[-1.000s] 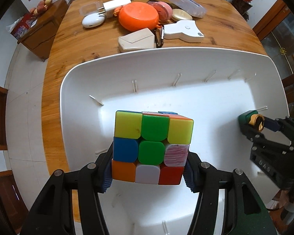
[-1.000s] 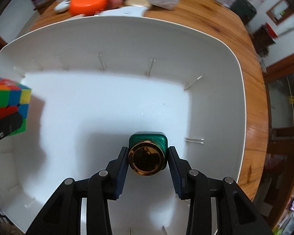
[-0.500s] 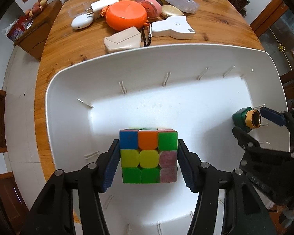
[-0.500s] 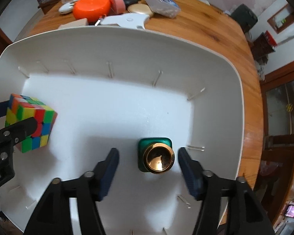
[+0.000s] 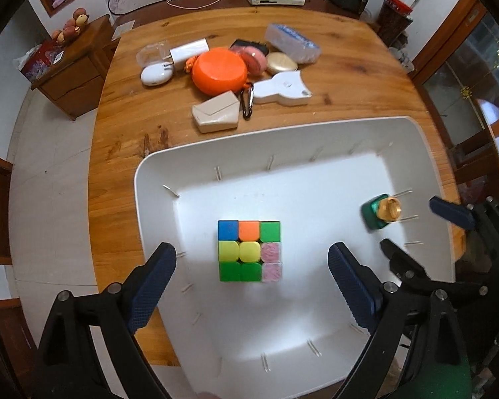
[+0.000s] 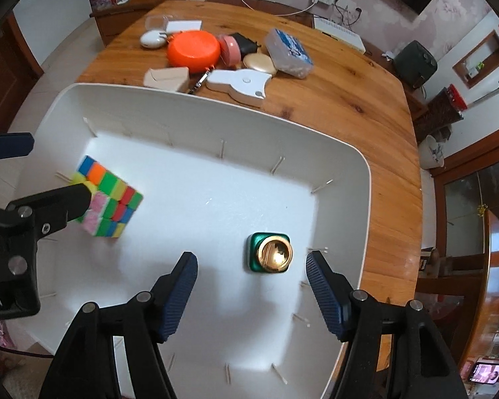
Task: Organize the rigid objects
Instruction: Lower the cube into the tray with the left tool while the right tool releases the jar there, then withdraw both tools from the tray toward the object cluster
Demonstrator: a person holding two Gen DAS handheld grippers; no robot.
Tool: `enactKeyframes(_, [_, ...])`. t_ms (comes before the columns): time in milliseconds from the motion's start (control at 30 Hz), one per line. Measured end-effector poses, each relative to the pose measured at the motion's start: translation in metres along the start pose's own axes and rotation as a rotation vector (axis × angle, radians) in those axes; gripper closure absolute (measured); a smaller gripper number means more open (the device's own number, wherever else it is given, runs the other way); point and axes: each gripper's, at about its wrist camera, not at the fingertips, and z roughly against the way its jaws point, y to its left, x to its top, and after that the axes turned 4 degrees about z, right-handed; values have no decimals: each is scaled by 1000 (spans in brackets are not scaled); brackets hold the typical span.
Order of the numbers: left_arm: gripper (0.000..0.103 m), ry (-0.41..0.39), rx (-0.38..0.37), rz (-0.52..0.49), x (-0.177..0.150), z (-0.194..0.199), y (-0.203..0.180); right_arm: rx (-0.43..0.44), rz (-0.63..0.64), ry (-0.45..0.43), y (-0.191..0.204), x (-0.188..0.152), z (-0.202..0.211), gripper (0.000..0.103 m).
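Both grippers now stand higher over the white tray [image 5: 156, 179], the left gripper [image 5: 251, 286] having just spread its jaws off the puzzle cube [image 5: 249, 251], which rests free on the tray floor, and the right gripper [image 6: 252, 294] parted from the green gold-capped bottle [image 6: 269, 252].

Scrambled colour cube [image 5: 249, 250] resting flat in white tray [image 5: 156, 173], green gold-capped bottle [image 6: 268, 257] upright, well apart
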Motion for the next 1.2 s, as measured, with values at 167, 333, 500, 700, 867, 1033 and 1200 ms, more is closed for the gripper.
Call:
enactKeyframes(167, [9,-40,-39,26,0,28,1,42,-26,-17,-7,-5,20,34])
enactKeyframes(333, [9,-86,-59,47,-1,56,1,75,-56,-31,-15,-10,37,34])
enactKeyframes(500, [9,-125,-77,78,-1,80,1,130,-91,-62,-28,-11,57,33])
enactKeyframes(700, [9,-166,-79,117,0,102,-1,147,-117,-125,-43,-10,84,24])
enactKeyframes(867, [9,-185,-102,174,4,119,3,138,-112,-171,-52,-4,102,24])
enactKeyframes(1033, [9,-214,-99,197,7,138,6,156,-111,-220,-59,0,125,24])
enactKeyframes(1200, [9,-254,-75,158,16,153,2,132,-121,-264,-62,5,145,24])
